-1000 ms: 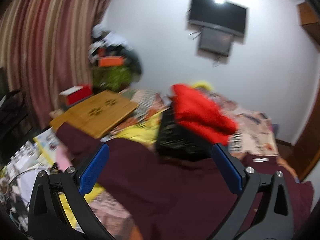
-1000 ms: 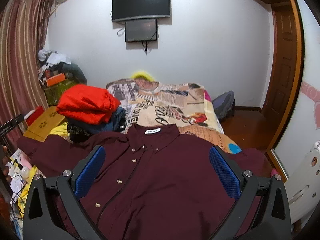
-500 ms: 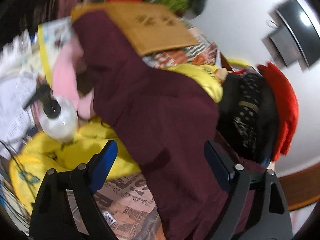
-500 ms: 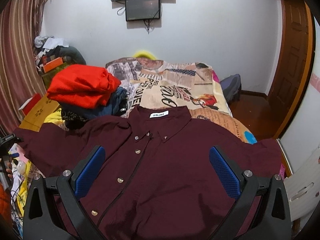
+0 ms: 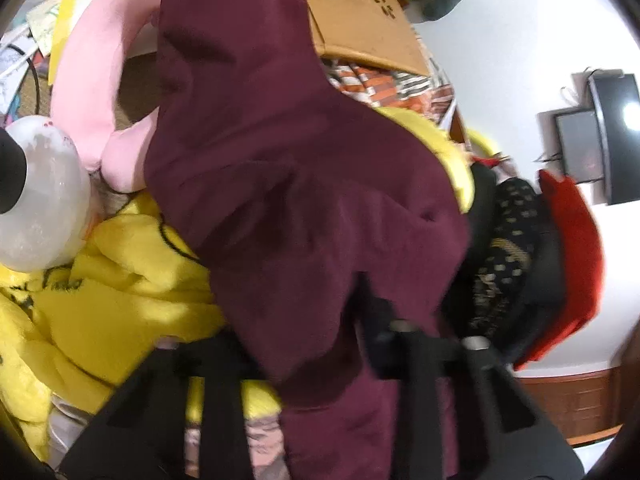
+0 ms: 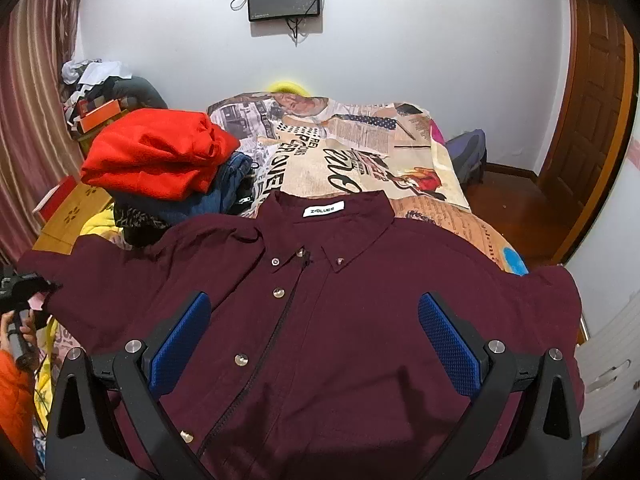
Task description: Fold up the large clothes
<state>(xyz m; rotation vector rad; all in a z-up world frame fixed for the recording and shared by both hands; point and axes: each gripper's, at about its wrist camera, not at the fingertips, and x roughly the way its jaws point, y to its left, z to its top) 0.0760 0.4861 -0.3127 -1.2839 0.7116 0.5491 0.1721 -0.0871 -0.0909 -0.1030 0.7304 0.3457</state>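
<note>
A maroon button-up shirt (image 6: 360, 300) lies face up on the bed, collar towards the far wall, sleeves spread left and right. My right gripper (image 6: 316, 336) hovers open over the shirt's front, its blue pads (image 6: 180, 340) wide apart and nothing between them. My left gripper (image 5: 312, 332) is at the shirt's left sleeve (image 5: 260, 160). Its jaws are closing, with sleeve fabric bunched between them and draped over the fingertips, which hides the pads. In the right wrist view the left gripper (image 6: 22, 292) shows at the sleeve's end, with a hand below it.
A stack of folded clothes topped by a red garment (image 6: 156, 156) sits left of the collar. Beside the sleeve lie a yellow blanket (image 5: 100, 280), a pink cushion (image 5: 92, 60), a clear pump bottle (image 5: 40, 200) and a wooden lap tray (image 5: 360, 12). The bed (image 6: 352, 152) has a newsprint cover.
My left gripper has dropped and rolled onto the sleeve, and its wide jaws have closed in on the fabric. My right gripper has eased forward and lower over the shirt, still open.
</note>
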